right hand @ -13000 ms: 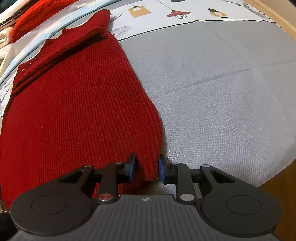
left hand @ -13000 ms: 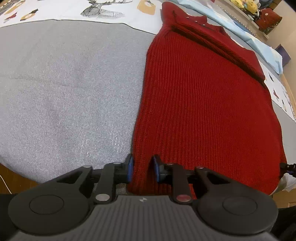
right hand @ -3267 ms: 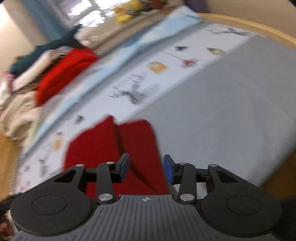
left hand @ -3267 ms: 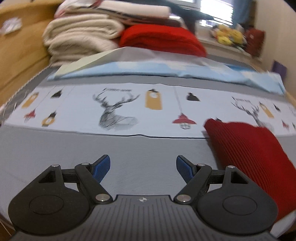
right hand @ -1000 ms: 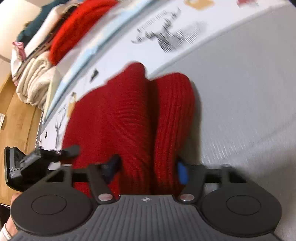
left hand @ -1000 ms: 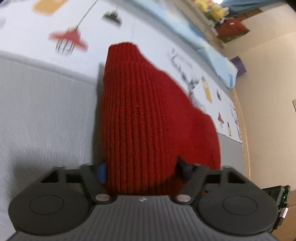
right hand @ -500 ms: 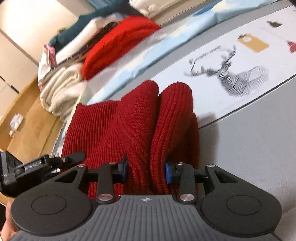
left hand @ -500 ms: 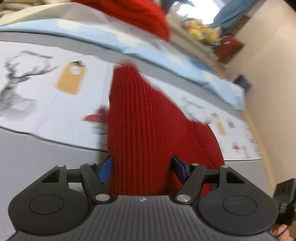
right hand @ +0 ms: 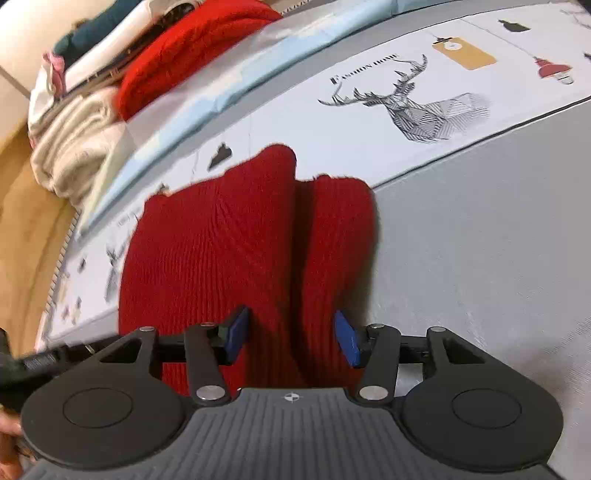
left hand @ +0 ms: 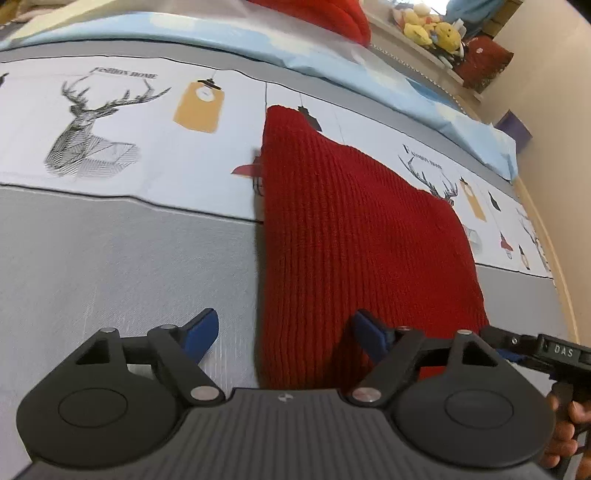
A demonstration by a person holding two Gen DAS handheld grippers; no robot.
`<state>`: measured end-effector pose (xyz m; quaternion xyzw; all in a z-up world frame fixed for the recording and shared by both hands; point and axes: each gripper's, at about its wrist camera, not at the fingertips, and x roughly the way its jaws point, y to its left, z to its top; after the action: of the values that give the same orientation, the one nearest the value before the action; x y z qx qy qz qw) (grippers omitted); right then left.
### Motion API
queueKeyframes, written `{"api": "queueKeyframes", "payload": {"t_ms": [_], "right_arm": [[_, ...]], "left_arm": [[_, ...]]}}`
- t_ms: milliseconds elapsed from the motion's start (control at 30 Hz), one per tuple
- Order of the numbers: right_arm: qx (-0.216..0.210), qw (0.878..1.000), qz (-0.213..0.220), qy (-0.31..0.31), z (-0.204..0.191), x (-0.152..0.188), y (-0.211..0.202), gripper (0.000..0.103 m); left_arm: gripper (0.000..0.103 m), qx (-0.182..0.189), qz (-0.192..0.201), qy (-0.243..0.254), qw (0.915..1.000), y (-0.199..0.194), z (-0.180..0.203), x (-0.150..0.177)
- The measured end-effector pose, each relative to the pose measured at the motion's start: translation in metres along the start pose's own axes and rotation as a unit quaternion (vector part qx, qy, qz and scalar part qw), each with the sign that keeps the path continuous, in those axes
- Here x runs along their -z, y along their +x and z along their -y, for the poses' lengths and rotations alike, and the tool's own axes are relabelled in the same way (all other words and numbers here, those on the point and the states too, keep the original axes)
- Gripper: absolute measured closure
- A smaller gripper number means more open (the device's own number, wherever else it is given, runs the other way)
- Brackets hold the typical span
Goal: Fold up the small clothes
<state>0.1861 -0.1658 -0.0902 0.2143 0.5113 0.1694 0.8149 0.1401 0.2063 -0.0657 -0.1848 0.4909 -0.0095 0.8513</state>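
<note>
Left wrist view
Left gripper [left hand: 284, 326]: jaws opening, spread wide; blue pads clear of the knit, nothing gripped.
Sweater [left hand: 351, 236]: dark red ribbed knit, folded into a compact block, lying on the bed cover [left hand: 110, 266]. Its left edge runs up between the jaws; far end lies over the printed band (deer [left hand: 96, 129] and lantern motifs).
Right gripper [left hand: 546, 350]: black body at the lower right edge, at the sweater's near right corner; a hand [left hand: 569, 428] holds its grip.
Background: plush toys [left hand: 428, 29] on a far ledge, blurred.

Right wrist view
Right gripper [right hand: 291, 338]: jaws opening; two thick folds of the sweater [right hand: 236, 251] stand between the pads. Whether the pads touch the knit, cannot tell (fabric bulges close on both sides).
Sweater: near end between the fingers, far end humped in two rounded lobes at the border of grey cover [right hand: 480, 258] and print.
Left gripper [right hand: 37, 363]: dark shape at the lower left edge, blurred.
Background: stacked textiles [right hand: 81, 140], cream and bright red, upper left.
</note>
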Motion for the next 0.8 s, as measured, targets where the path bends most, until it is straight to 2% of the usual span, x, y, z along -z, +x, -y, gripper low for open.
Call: {"api": "queueKeyframes", "payload": {"t_ms": [67, 100, 167, 267, 367, 433, 500, 533, 600, 733, 800], "right_arm": [[0.005, 1.0, -0.008, 0.001, 0.003, 0.009, -0.009, 0.04], [0.009, 1.0, -0.015, 0.01, 0.006, 0.013, -0.011, 0.038], [0.025, 0.999, -0.025, 0.019, 0.01, 0.025, -0.016, 0.038], [0.074, 0.997, -0.016, -0.018, 0.006, 0.042, -0.029, 0.037], [0.131, 0.986, 0.04, -0.097, -0.01, 0.05, -0.06, 0.035], [0.149, 0.977, 0.09, -0.123, -0.018, 0.056, -0.084, 0.025], [0.146, 0.971, 0.13, -0.14, -0.022, 0.065, -0.106, 0.013], [0.145, 0.967, 0.148, -0.149, -0.025, 0.072, -0.116, 0.01], [0.143, 0.961, 0.172, -0.162, -0.031, 0.088, -0.134, 0.001], [0.14, 0.957, 0.186, -0.172, -0.048, 0.119, -0.156, 0.001], [0.134, 0.959, 0.187, -0.167, -0.054, 0.13, -0.161, 0.001]], "left_arm": [[0.017, -0.004, -0.012, 0.003, 0.9999, 0.0, 0.001, 0.013], [0.015, -0.019, -0.024, 0.009, 0.9995, 0.0, 0.004, 0.02], [0.01, -0.073, -0.033, 0.037, 0.9961, 0.0, 0.011, 0.032], [0.009, -0.147, 0.0, 0.103, 0.9838, -0.024, 0.031, 0.04], [0.001, -0.18, 0.056, 0.155, 0.9697, -0.062, 0.05, 0.048], [0.001, -0.185, 0.091, 0.172, 0.9634, -0.091, 0.062, 0.057], [0.001, -0.19, 0.129, 0.181, 0.9563, -0.121, 0.074, 0.07], [0.001, -0.186, 0.142, 0.18, 0.9556, -0.134, 0.078, 0.077], [0.001, -0.151, 0.152, 0.173, 0.9613, -0.155, 0.091, 0.093], [0.001, -0.112, 0.142, 0.132, 0.9746, -0.169, 0.111, 0.135], [0.001, -0.106, 0.143, 0.109, 0.9779, -0.163, 0.121, 0.163]]}}
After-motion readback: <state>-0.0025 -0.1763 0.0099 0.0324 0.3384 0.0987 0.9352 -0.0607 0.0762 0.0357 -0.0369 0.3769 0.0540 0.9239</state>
